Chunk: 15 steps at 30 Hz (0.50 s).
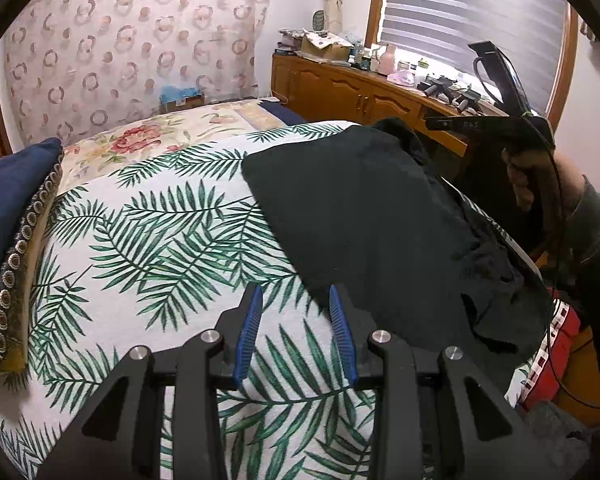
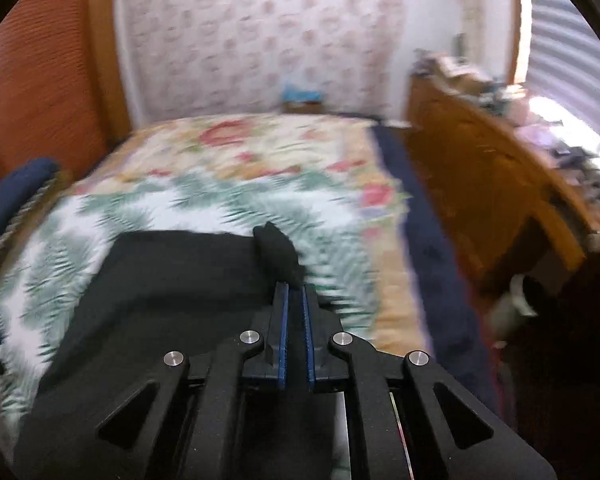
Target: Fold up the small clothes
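A black garment (image 1: 364,216) lies on a leaf-print cloth (image 1: 160,240) on the bed, its right part bunched at the bed's edge. My left gripper (image 1: 294,300) is open and empty, just above the cloth at the garment's near left edge. In the right wrist view, my right gripper (image 2: 295,292) is shut on a raised fold of the black garment (image 2: 180,272), which spreads to the left below it. That view is blurred. The right gripper's body (image 1: 496,120) and the hand on it show at the right of the left wrist view.
A navy cushion (image 1: 8,216) with trim lies at the bed's left side. A floral bedspread (image 1: 148,136) covers the far bed. A wooden cabinet (image 1: 352,92) with clutter stands along the right under a window. Red fabric (image 1: 556,356) lies at the lower right.
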Motion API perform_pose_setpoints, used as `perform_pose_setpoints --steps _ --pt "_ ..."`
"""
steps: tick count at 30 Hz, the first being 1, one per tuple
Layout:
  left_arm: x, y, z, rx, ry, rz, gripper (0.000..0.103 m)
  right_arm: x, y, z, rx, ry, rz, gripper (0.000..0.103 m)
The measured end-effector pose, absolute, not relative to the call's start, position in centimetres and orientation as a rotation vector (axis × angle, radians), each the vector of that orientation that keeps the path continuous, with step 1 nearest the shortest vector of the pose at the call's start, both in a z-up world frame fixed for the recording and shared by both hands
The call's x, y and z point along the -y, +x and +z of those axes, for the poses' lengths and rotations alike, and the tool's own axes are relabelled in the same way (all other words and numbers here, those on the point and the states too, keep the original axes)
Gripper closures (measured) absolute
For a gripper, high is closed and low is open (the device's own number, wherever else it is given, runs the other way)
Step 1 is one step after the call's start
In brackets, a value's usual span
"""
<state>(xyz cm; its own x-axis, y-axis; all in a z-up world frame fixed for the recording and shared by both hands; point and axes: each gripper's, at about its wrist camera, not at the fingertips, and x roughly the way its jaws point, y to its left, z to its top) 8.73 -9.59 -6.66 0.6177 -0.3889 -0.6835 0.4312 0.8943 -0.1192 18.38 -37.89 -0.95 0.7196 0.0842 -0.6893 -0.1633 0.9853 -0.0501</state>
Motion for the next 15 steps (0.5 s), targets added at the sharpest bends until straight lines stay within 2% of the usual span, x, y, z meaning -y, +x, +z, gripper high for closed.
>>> perform_pose_setpoints --steps 1,2,3,7,9,11,15 --pt "9.8 8.6 -6.7 -0.772 0.062 -0.477 0.07 38.3 18.2 -0.7 -0.756 -0.12 0.101 0.093" --pt "10.0 8.6 -6.7 -0.771 0.067 -0.48 0.07 38.8 18.0 -0.5 -0.767 -0.122 0.091 0.08" --pt "10.2 8.4 -6.7 -0.771 0.072 -0.484 0.07 39.0 17.6 -0.3 -0.765 -0.115 0.102 0.076" --pt "10.5 8.0 -6.7 -0.767 0.068 -0.496 0.07 38.4 14.8 0.4 -0.75 -0.124 0.161 0.072" --pt "10.5 7.8 -6.7 -0.766 0.064 -0.501 0.07 37.4 13.1 0.1 -0.751 -0.122 0.207 0.055" --pt "10.6 7.6 -6.7 -0.764 0.063 -0.506 0.07 36.1 10.8 -0.6 -0.766 -0.117 0.263 0.051" --pt "10.6 7.5 -6.9 -0.766 0.054 -0.514 0.07 33.6 7.6 -2.5 -0.809 -0.129 0.36 0.05"
